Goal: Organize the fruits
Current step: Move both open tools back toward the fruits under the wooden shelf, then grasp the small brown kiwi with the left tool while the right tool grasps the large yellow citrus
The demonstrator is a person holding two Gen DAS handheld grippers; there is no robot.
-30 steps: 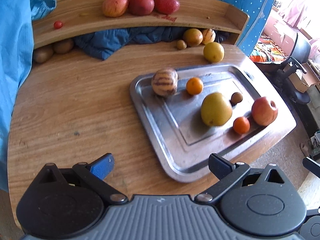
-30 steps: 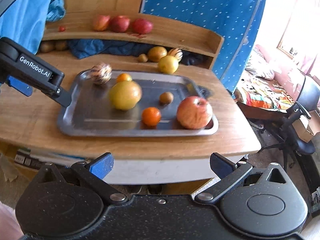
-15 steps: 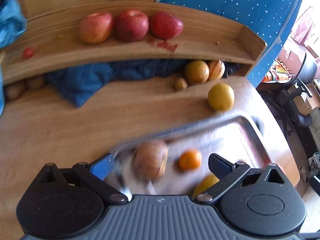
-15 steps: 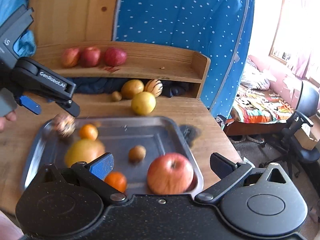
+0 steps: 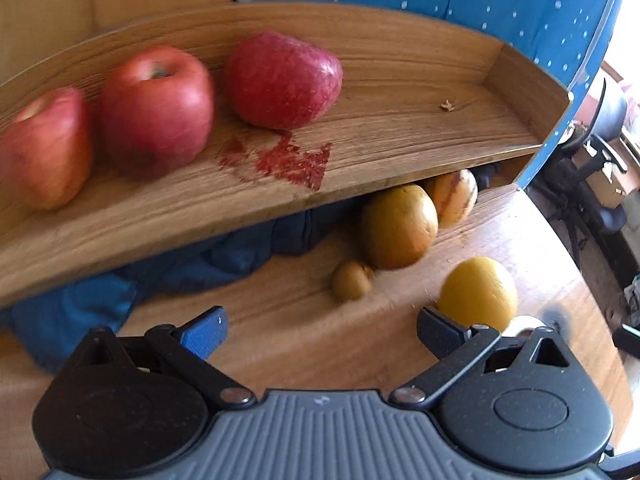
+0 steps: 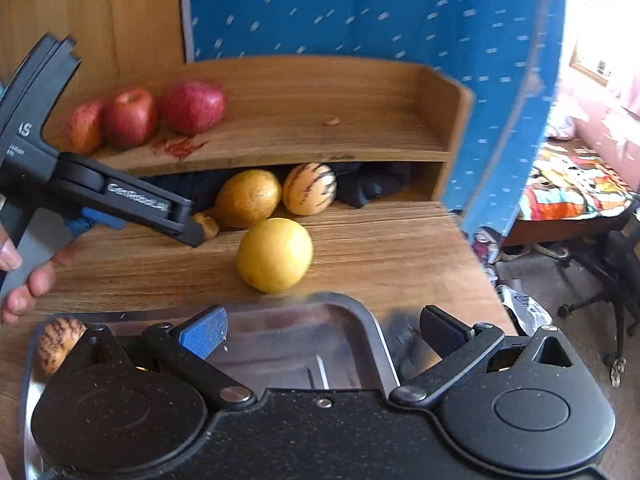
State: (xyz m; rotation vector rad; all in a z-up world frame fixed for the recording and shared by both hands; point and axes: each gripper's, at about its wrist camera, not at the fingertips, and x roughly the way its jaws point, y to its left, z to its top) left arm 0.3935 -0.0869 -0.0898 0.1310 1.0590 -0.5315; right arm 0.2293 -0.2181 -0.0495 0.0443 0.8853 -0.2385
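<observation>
Right gripper [image 6: 322, 330] hangs above the far corner of the metal tray [image 6: 360, 320], jaws wide apart, nothing between them. A striped fruit [image 6: 58, 340] sits at the tray's left edge. A yellow fruit [image 6: 274, 260] lies on the table [image 6: 400, 248] just beyond the tray. Left gripper [image 6: 196, 236], held in a hand [image 6: 24, 276], points toward a small brown fruit [image 6: 208, 226]. Three red apples [image 6: 132, 118] sit on the shelf [image 6: 320, 136].

Both grippers' fingers [image 5: 204, 334] [image 6: 204, 332] spread wide, empty.
</observation>
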